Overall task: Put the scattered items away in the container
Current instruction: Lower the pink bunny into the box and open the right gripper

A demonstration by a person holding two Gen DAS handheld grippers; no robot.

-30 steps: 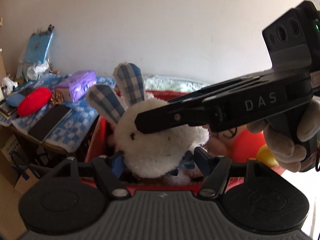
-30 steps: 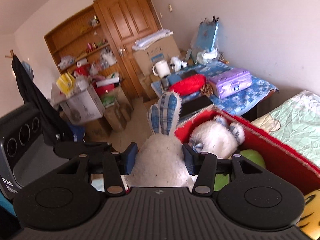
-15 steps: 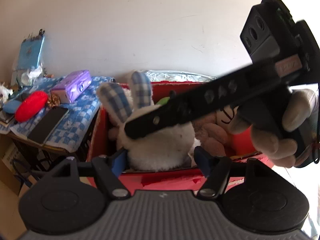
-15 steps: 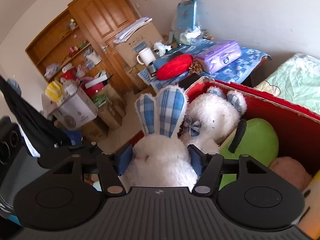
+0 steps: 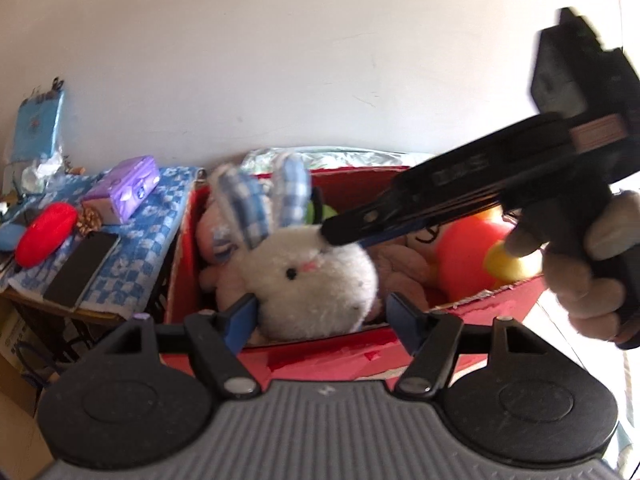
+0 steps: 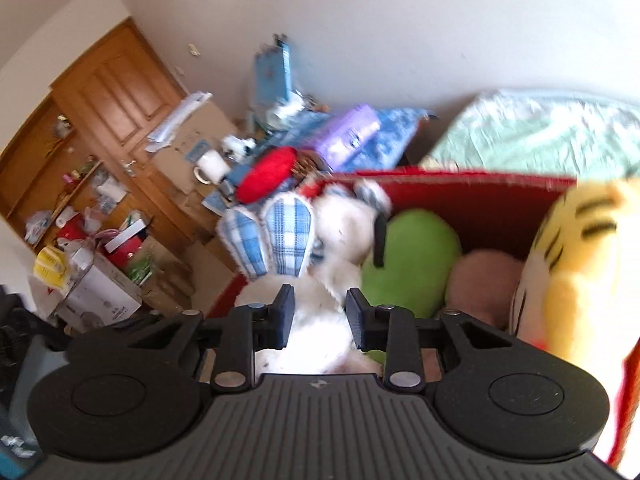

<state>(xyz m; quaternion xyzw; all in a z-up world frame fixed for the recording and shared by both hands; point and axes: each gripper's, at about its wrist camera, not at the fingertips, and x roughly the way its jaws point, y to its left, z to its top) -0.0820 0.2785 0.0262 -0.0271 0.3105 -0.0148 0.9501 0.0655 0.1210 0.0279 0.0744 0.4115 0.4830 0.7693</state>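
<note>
- right claw [image 6: 319, 316] pinching the white rabbit toy [image 6: 312, 320] by its body; jaws just closed in; both pads press into the fluff; plaid ears stick up at 11 o'clock of the claw
- from the left wrist view the right claw [image 5: 332, 234] comes in from 3 o'clock; its tip sits on top of the rabbit's head; gloved hand [image 5: 584, 272] grips the handle at far right
- left claw [image 5: 322, 318] spread; jaws just opened a little more; rabbit toy [image 5: 316, 280] sits between the blue pads; left pad looks just beside the fluff, right pad apart; touch not certain
- rabbit is inside the red box [image 5: 320, 356], near its front left corner; face toward the left camera
- box also holds a green plush [image 6: 412, 256], a yellow plush [image 6: 576, 280], a pink-brown plush [image 6: 480, 280] and another white plush [image 6: 348, 220] behind the rabbit
- table [image 5: 156, 224] with blue checked cloth at 9 o'clock of the box; purple box [image 5: 128, 190], red pouch [image 5: 46, 228], dark phone [image 5: 82, 270] on it
- right view blurred; bed [image 6: 540, 136] behind the box at 1 o'clock
</note>
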